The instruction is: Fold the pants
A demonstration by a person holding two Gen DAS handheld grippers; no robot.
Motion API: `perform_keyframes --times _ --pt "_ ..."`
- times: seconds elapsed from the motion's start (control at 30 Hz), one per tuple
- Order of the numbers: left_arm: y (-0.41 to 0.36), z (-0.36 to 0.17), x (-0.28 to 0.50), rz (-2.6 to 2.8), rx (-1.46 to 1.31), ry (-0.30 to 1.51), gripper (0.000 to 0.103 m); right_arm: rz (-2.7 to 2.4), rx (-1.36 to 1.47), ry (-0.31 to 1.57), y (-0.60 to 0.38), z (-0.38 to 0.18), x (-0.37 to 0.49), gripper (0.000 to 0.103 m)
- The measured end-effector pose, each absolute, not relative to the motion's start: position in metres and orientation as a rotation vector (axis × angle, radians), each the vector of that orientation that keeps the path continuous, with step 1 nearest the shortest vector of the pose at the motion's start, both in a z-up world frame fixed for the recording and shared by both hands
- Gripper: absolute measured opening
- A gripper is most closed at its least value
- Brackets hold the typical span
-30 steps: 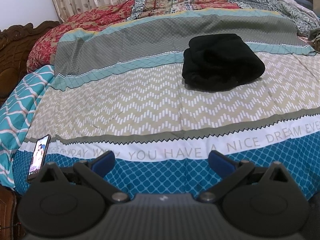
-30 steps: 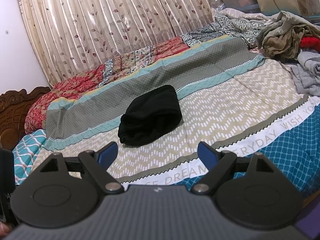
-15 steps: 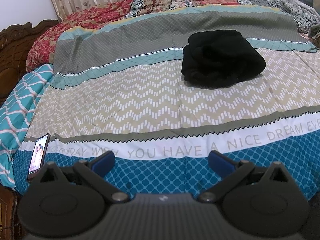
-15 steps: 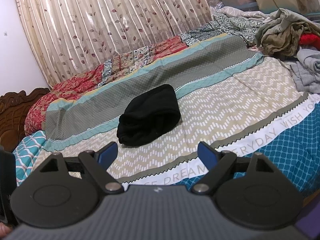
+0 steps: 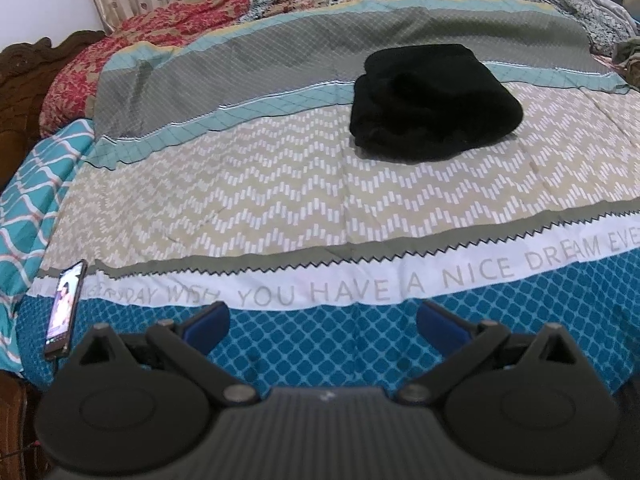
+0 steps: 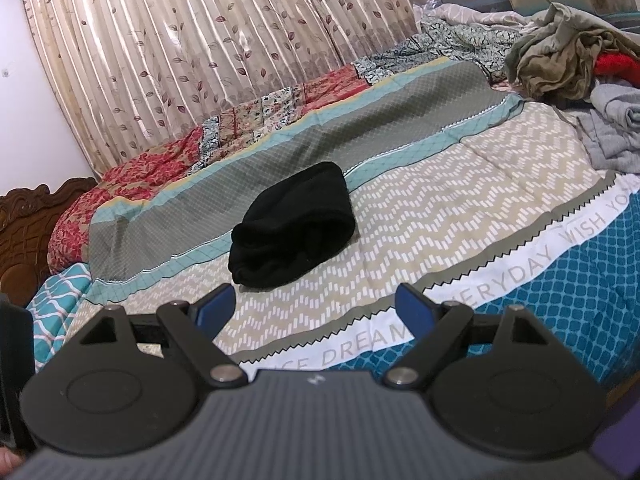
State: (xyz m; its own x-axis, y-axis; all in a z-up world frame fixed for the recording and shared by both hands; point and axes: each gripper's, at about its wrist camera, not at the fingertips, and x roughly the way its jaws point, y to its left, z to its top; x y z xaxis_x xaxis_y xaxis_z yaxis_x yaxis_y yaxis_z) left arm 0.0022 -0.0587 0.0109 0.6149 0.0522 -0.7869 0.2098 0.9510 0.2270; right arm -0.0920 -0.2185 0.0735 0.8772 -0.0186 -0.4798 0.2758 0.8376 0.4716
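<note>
The black pants (image 5: pixel 434 100) lie folded into a thick bundle on the patterned bedspread (image 5: pixel 280 184), toward the far right in the left wrist view. They also show in the right wrist view (image 6: pixel 294 228), at the middle of the bed. My left gripper (image 5: pixel 323 322) is open and empty, well short of the pants, over the blue band at the bed's near edge. My right gripper (image 6: pixel 316 310) is open and empty, a little short of the bundle.
A phone (image 5: pixel 65 309) with a lit screen lies at the bed's near left corner. A pile of loose clothes (image 6: pixel 576 52) sits at the far right of the bed. A carved wooden headboard (image 6: pixel 28 228) stands at the left, curtains (image 6: pixel 200 48) behind.
Both grippers stay open and empty. The left view has crept slightly forward and tilted down; the right view has shifted only slightly. The pants have not moved.
</note>
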Motion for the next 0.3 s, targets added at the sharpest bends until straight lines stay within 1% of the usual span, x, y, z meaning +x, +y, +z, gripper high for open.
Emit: perform_keyframes --times 0.3 --pt "-0.0695 0.0125 0.0036 -0.162 0.291 0.884 0.103 -0.156 0.568 0.47 -0.2249 0.07 -0.0906 0.088"
